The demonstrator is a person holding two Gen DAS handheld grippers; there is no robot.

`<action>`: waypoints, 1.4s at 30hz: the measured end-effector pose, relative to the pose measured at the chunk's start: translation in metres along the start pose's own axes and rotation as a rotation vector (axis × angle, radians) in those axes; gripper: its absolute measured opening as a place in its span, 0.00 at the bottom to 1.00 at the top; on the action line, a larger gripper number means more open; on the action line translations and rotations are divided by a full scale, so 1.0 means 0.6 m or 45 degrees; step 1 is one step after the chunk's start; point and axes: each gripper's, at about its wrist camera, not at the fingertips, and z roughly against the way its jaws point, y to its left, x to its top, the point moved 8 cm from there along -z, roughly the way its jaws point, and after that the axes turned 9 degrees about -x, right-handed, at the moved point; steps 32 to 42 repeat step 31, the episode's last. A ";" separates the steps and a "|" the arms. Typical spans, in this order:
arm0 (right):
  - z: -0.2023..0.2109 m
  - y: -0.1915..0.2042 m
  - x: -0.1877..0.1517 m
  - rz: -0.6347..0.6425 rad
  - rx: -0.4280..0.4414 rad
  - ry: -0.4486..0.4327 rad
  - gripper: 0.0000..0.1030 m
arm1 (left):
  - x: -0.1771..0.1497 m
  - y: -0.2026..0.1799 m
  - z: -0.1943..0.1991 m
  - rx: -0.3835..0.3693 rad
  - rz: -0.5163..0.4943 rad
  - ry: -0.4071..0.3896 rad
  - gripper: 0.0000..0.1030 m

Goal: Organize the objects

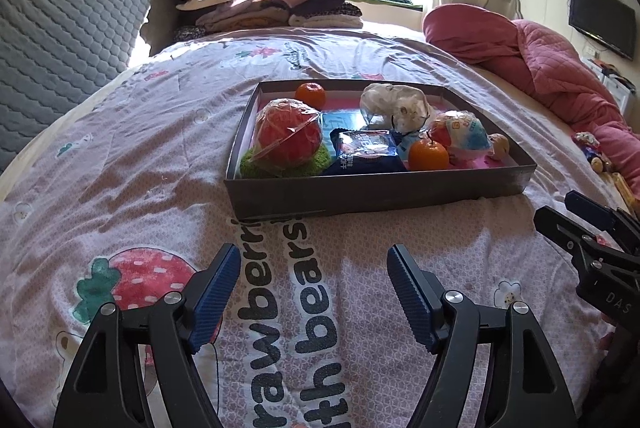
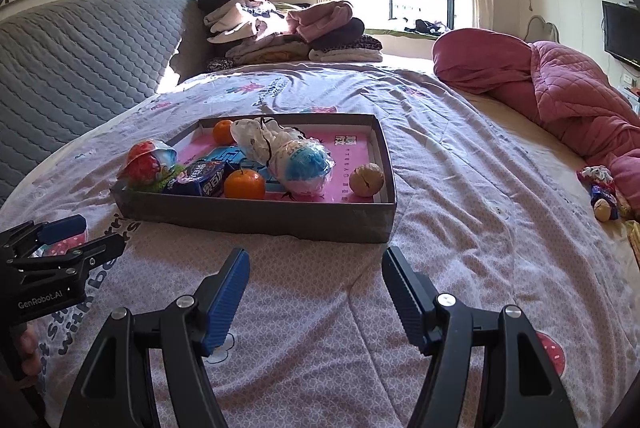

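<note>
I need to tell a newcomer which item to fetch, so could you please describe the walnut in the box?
On the pink bedspread lies a shallow grey box. The walnut sits alone in its near right corner on the pink lining. It is the only pale tan, wrinkled ball, unlike the smooth oranges and wrapped items.

Both wrist views toward shared tray [image 1: 376, 193]

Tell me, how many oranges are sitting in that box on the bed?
2. One orange sits near the box's front wall, beside the blue snack packet. The other orange is in the far back corner. More could be hidden beneath the wrapped items.
</note>
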 end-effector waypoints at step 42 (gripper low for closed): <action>-0.024 0.003 -0.019 0.004 0.031 0.055 0.66 | -0.011 0.000 -0.028 -0.014 0.007 0.039 0.75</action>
